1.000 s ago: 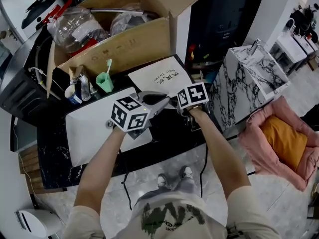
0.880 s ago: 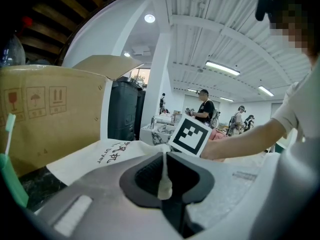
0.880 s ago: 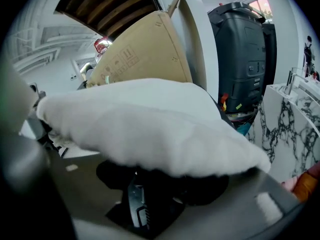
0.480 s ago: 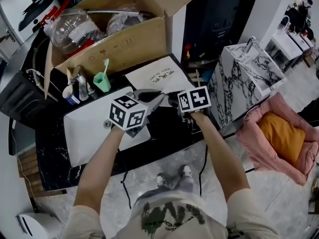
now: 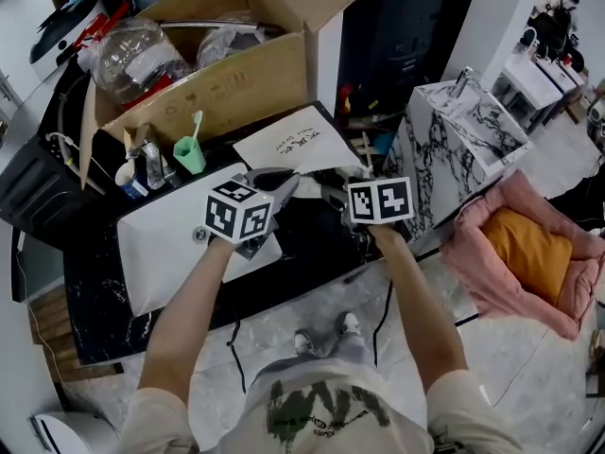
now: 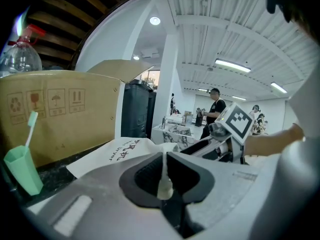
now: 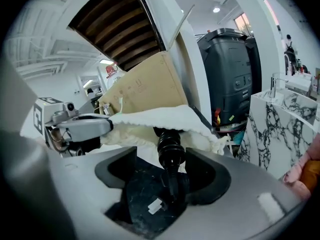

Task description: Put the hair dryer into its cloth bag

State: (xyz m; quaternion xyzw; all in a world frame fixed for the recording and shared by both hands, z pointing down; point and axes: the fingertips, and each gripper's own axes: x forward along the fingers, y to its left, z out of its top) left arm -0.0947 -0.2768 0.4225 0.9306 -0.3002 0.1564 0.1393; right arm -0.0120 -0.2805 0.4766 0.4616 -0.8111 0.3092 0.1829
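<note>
A cardboard box (image 5: 217, 88) stands at the far side of the black counter (image 5: 312, 249), with a green cup (image 5: 189, 156) and a white sink (image 5: 156, 244) to the left and a marble stand (image 5: 454, 149) to the right. The cloth bag (image 5: 293, 140) lies mid-counter. The left gripper (image 6: 164, 159) is nearly closed, pinching the bag's edge. The right gripper (image 7: 163, 156) is spread wide and grips nothing. The hair dryer (image 7: 170, 145) sits in the bag, its black end poking out between those jaws.
</note>
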